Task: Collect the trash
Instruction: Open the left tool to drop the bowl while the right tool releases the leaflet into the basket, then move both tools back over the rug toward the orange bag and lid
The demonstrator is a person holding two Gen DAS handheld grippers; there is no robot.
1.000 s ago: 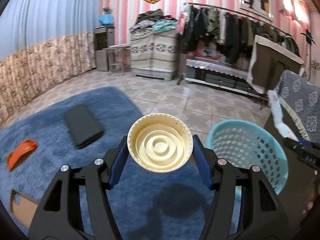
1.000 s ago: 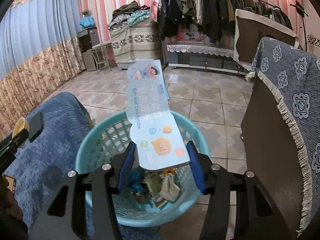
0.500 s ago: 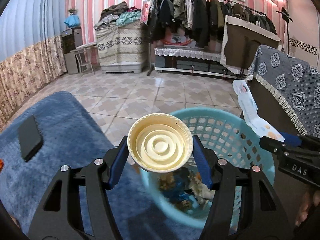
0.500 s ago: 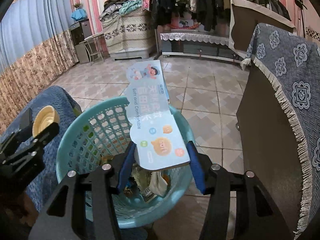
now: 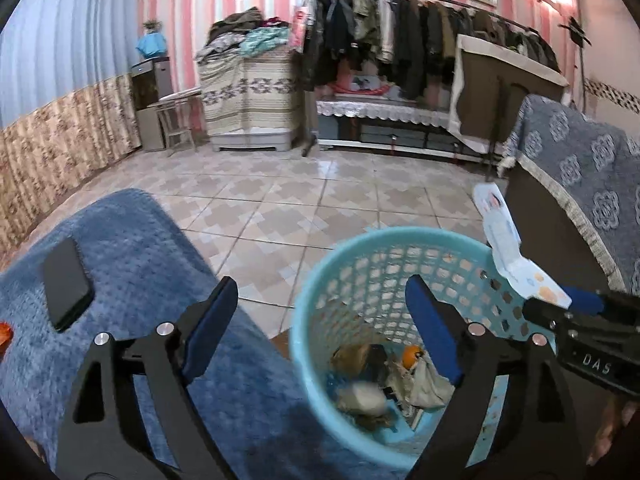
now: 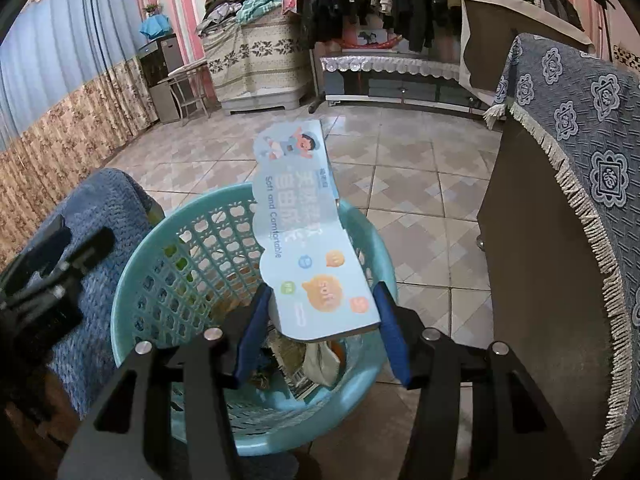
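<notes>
The trash heaped at the bottom of the turquoise laundry basket (image 5: 320,300) is blurred in the left wrist view, and single pieces are hard to tell apart. The left gripper (image 5: 320,320) is being held over the basket, lower centre of frame, its fingers just having been spread wide with nothing between them. In the right wrist view, the right gripper (image 6: 322,326) is pinching a pale blue printed card (image 6: 304,232) above the basket's rim. A black phone (image 5: 66,282) is lying on a blue blanket (image 5: 140,260) at lower left. Beyond, a tiled floor (image 5: 300,204) is being bordered by a clothes rack (image 5: 400,40).
</notes>
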